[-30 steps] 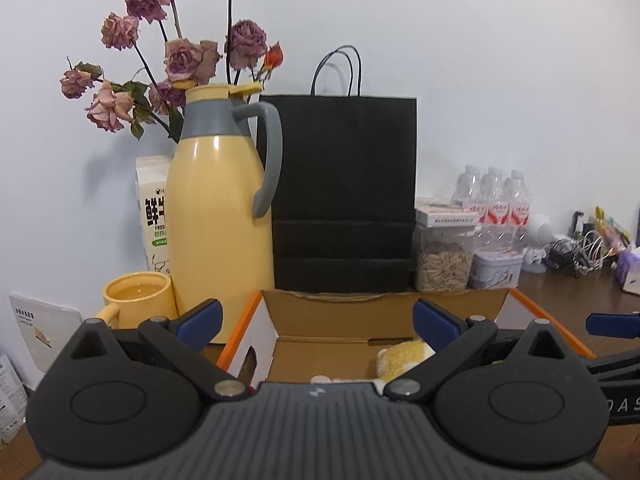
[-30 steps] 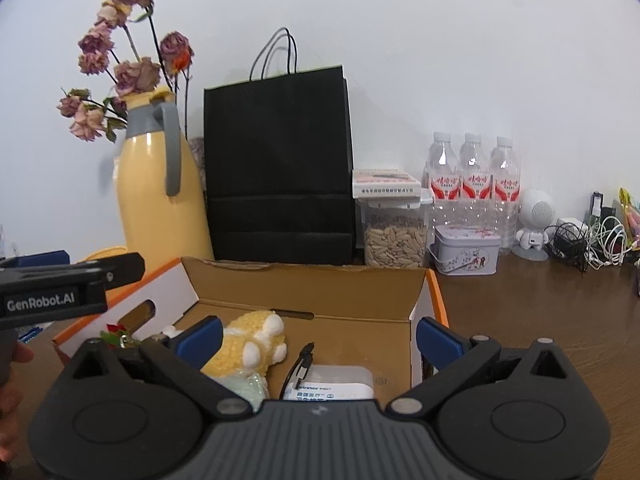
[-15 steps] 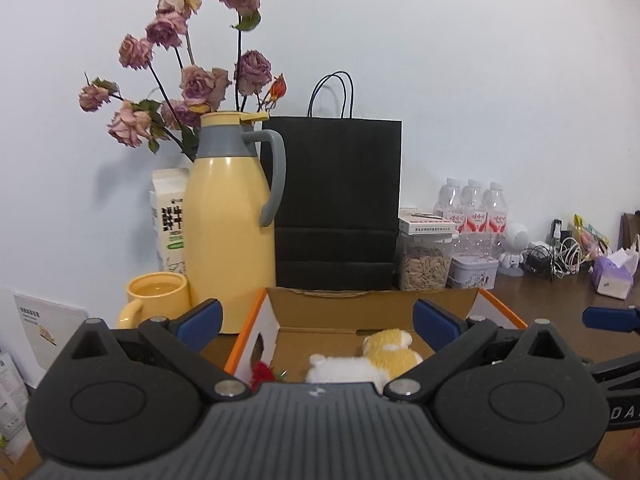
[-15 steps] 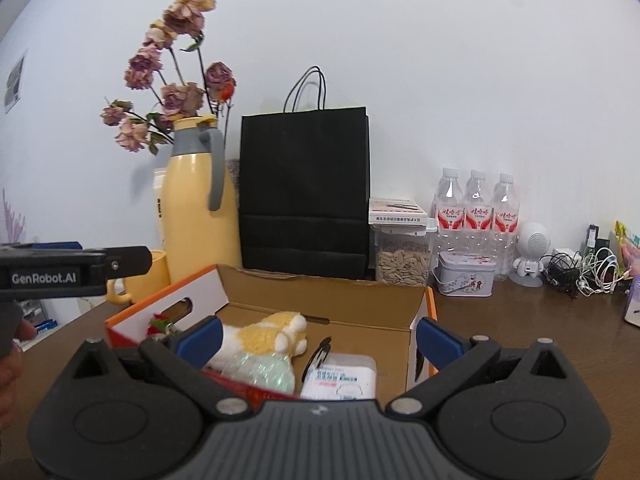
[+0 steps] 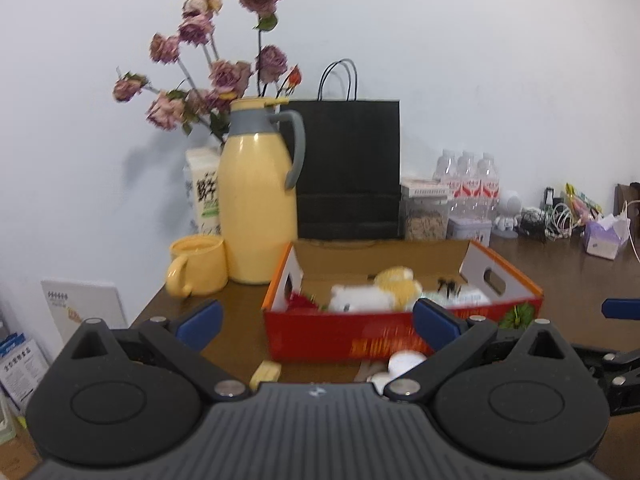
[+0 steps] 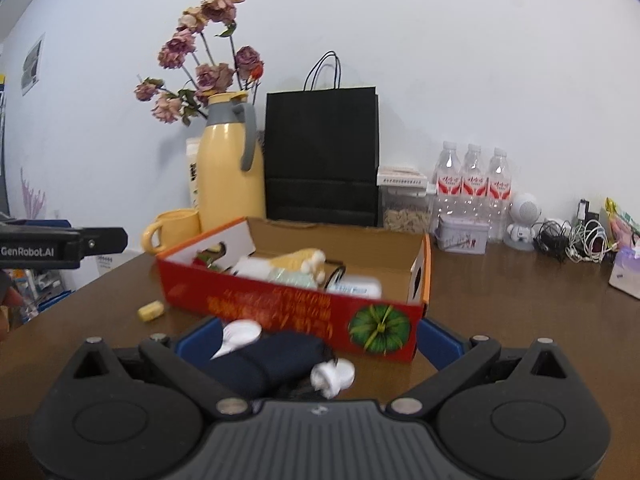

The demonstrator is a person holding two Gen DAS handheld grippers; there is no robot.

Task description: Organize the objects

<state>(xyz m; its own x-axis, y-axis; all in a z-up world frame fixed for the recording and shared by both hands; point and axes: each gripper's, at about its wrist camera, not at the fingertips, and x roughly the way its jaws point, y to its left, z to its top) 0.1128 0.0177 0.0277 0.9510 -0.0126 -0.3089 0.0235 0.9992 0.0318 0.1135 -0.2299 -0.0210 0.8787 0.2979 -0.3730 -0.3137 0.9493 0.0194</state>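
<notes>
A red and orange cardboard box (image 5: 400, 340) (image 6: 280, 308) stands open on the brown table. It holds a yellow and white plush toy (image 5: 376, 294) (image 6: 296, 264), a wipes pack (image 6: 354, 286) and other small items. In front of it lie a dark blue pouch (image 6: 260, 364), white round pieces (image 6: 332, 376) (image 5: 404, 362) and a small yellow block (image 5: 266, 372) (image 6: 150, 311). My left gripper (image 5: 316, 320) is open and empty before the box. My right gripper (image 6: 318, 336) is open around the pouch area, holding nothing.
Behind the box stand a yellow jug (image 5: 256, 208) with dried roses, a yellow mug (image 5: 196, 266), a black paper bag (image 5: 348, 168), a seed jar (image 6: 404, 204), water bottles (image 6: 472, 188) and a tin (image 6: 462, 234). Cables (image 6: 572, 236) and a tissue pack (image 5: 606, 232) lie right.
Both grippers have pulled back and risen away from the box. The box front and the loose items before it have come into view. Both stay open.
</notes>
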